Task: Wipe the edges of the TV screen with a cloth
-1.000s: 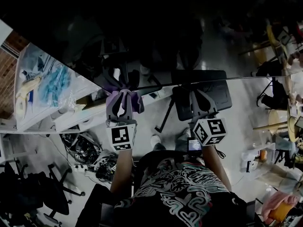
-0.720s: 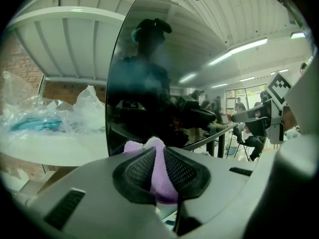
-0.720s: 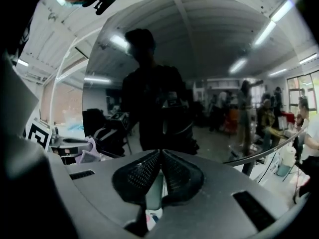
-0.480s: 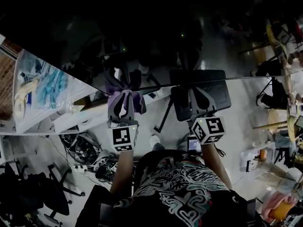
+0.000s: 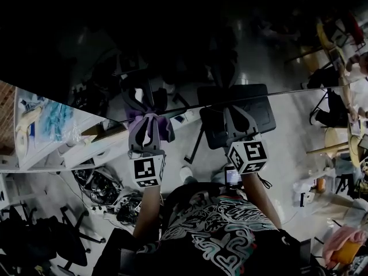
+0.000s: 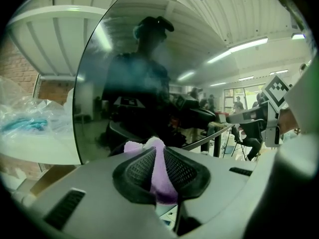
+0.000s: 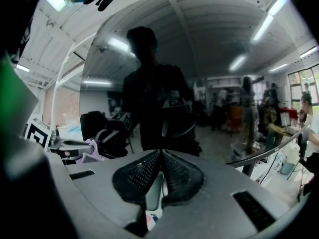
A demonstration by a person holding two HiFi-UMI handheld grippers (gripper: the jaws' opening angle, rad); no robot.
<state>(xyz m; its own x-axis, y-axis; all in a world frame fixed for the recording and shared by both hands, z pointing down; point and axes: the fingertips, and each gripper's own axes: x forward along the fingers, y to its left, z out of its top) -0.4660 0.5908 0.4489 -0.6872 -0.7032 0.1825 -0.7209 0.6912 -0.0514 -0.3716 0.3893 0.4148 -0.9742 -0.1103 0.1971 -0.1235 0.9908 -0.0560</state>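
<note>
Head view: dim, underexposed, upper half nearly black.
Gripper views: brighter, ceiling strip lights overhead; fisheye bending, black corners.
TV screen: hazy mirror reflections.

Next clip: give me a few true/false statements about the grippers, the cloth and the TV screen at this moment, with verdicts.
1. The left gripper is shut on a purple cloth. True.
2. The right gripper holds a second cloth. False: its jaws are together with nothing between them.
3. The TV screen is dark and mirrors the room. True.
4. The cloth lies on the floor. False: it is pinched in the left gripper's jaws.
</note>
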